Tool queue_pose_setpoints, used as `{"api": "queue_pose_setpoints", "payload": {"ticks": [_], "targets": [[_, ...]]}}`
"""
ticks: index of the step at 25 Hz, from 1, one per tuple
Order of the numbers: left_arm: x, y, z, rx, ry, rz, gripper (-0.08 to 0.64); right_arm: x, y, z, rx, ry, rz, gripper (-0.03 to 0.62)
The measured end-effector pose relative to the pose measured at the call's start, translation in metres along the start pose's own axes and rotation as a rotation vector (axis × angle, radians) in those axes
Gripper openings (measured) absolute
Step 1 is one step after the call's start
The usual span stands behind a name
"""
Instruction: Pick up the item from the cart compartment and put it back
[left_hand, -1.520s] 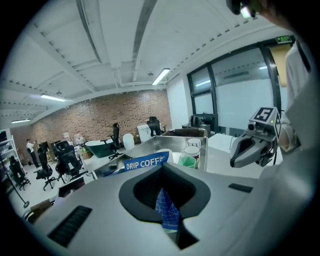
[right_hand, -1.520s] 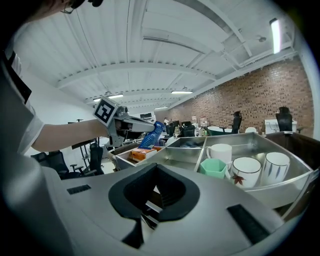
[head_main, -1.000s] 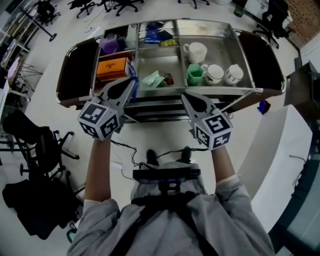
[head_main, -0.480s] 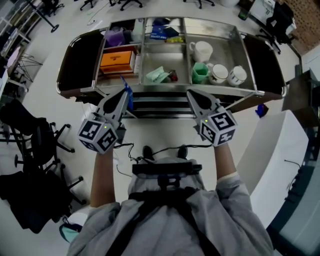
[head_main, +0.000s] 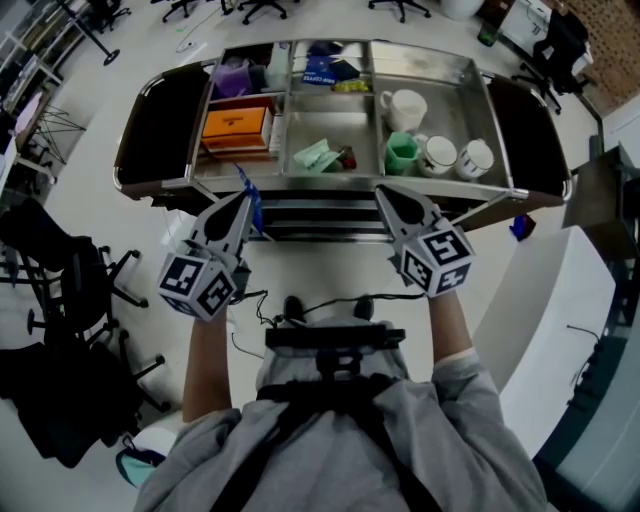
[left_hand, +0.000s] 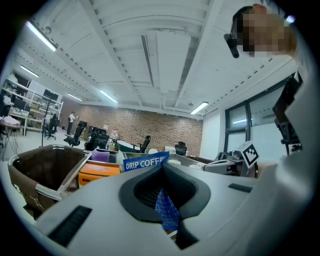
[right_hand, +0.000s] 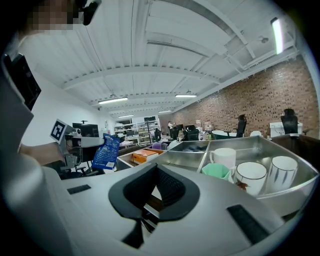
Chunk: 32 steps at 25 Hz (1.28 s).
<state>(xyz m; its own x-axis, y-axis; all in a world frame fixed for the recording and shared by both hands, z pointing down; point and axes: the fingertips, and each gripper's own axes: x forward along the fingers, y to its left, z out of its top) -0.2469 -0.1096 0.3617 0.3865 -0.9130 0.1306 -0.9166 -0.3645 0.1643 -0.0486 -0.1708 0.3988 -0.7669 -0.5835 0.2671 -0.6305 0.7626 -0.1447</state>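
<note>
My left gripper is shut on a blue drip-coffee packet, held upright just in front of the metal cart. In the left gripper view the packet stands pinched between the jaws, its printed top edge above them. My right gripper is shut with nothing in it, level with the left one at the cart's front rim. From the right gripper view, the packet hangs at the left beside the cart's compartments. The cart's front-left compartment holds an orange box.
Other compartments hold a green packet, blue packs, a purple item, a white mug, a green cup and two more mugs. An office chair stands left, a white desk right.
Both grippers have drawn back from the cart toward the person. The left one carried the blue packet from over the compartments to in front of the cart's rim.
</note>
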Motion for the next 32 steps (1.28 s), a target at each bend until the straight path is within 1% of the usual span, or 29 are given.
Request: {"api": "queue_pose_setpoints", "payload": {"ticks": [5,9,12,20,24,29,32], "targets": [[0.004,-0.001,0.002,0.019,0.009,-0.005,0.009,0.001,-0.002,0.0,0.004,0.0,-0.002,0.009],[0.01,-0.004,0.001,0.037,0.026,-0.027,0.009,0.001,-0.002,-0.002,0.005,0.003,0.0,0.009],[0.017,-0.004,0.005,0.064,0.044,-0.037,0.009,0.001,-0.002,-0.002,0.007,0.007,-0.003,0.009],[0.068,-0.009,0.021,0.212,0.121,-0.106,0.009,0.003,-0.004,0.0,-0.012,0.025,-0.022,0.009],[0.102,-0.019,0.022,0.288,0.187,-0.184,0.009,0.004,-0.004,-0.001,-0.004,0.014,-0.017,0.009],[0.143,-0.034,0.025,0.417,0.266,-0.259,0.009,-0.001,-0.009,-0.005,0.017,0.019,-0.035,0.009],[0.17,-0.037,0.019,0.502,0.322,-0.296,0.009,-0.003,-0.011,-0.007,0.033,0.019,-0.038,0.009]]}}
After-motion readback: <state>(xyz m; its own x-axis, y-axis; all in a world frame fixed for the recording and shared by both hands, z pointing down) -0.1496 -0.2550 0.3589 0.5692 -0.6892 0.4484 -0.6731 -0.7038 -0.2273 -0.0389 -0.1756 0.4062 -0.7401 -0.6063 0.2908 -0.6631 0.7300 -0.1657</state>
